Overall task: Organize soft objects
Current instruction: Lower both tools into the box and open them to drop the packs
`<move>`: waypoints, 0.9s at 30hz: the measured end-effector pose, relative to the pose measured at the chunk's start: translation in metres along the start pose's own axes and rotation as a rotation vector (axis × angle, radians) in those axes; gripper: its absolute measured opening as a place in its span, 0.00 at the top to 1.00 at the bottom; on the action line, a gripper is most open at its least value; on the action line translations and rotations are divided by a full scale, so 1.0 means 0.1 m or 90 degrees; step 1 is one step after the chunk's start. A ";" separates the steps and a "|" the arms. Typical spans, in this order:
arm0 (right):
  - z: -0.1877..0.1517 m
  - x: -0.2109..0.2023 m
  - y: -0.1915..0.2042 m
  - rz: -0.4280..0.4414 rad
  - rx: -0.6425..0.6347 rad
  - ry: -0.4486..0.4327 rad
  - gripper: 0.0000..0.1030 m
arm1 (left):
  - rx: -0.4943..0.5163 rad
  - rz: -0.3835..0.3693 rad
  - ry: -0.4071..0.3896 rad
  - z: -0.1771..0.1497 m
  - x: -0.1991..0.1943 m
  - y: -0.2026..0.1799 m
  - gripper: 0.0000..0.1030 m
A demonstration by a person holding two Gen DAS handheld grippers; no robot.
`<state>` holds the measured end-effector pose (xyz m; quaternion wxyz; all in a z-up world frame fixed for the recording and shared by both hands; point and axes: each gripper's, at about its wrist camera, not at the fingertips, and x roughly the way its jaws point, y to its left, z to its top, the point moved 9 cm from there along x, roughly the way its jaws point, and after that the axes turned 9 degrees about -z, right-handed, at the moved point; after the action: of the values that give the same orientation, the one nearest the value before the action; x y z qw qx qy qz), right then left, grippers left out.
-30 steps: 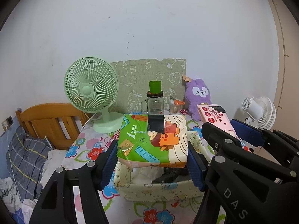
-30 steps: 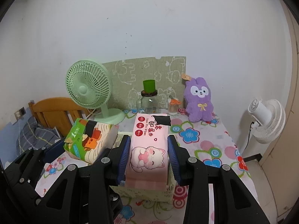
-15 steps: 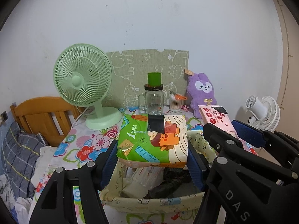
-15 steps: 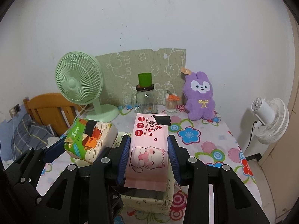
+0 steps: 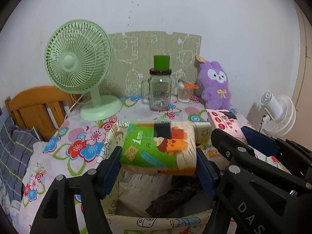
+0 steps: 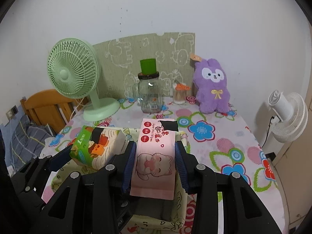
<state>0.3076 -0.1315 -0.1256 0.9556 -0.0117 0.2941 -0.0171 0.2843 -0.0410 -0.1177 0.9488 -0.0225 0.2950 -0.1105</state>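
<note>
A green tissue pack [image 5: 156, 148] sits between the blue pads of my left gripper [image 5: 158, 154]. The jaws are opening and the pack looks blurred, slipping down over the cartoon-print fabric basket [image 5: 156, 222]. The same pack [image 6: 93, 146] shows at the left of the right wrist view. My right gripper [image 6: 155, 146] is shut on a pink wet-wipes pack [image 6: 154, 161] with a cat drawing, held above the basket's right side [image 6: 181, 195]. In the left wrist view the wipes [image 5: 224, 120] and right gripper [image 5: 234, 134] are at the right. White and black soft items [image 5: 171, 198] lie inside the basket.
At the table's back stand a green fan [image 5: 78, 66], a glass jar with a green cap [image 5: 159, 89], a cotton-swab pot [image 5: 184, 93] and a purple plush rabbit [image 5: 214, 85]. A wooden bed frame [image 5: 37, 107] is left, a white fan [image 6: 286, 115] right.
Both grippers came forward and down over the basket, whose inside now shows. The green pack has gone blurred and sits slightly lower between the left pads. The wipes stay gripped.
</note>
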 end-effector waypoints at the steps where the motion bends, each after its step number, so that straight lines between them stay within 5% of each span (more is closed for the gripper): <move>1: -0.01 0.01 0.01 0.002 -0.001 0.000 0.58 | 0.001 0.002 0.003 -0.01 0.01 0.01 0.22; 8: -0.04 0.06 0.09 0.013 -0.014 0.002 0.58 | 0.000 0.013 0.024 -0.06 0.05 0.08 0.11; 24: -0.20 0.20 0.29 0.053 -0.011 0.041 0.56 | 0.034 0.002 0.053 -0.20 0.00 0.15 0.09; 27: -0.20 0.13 0.26 0.040 -0.009 0.032 0.34 | 0.035 -0.002 0.047 -0.20 -0.04 0.12 0.07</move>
<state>0.3082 -0.1059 -0.1502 0.9478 -0.0086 0.3185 0.0146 0.2723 -0.0285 -0.1333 0.9375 0.0075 0.3263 -0.1209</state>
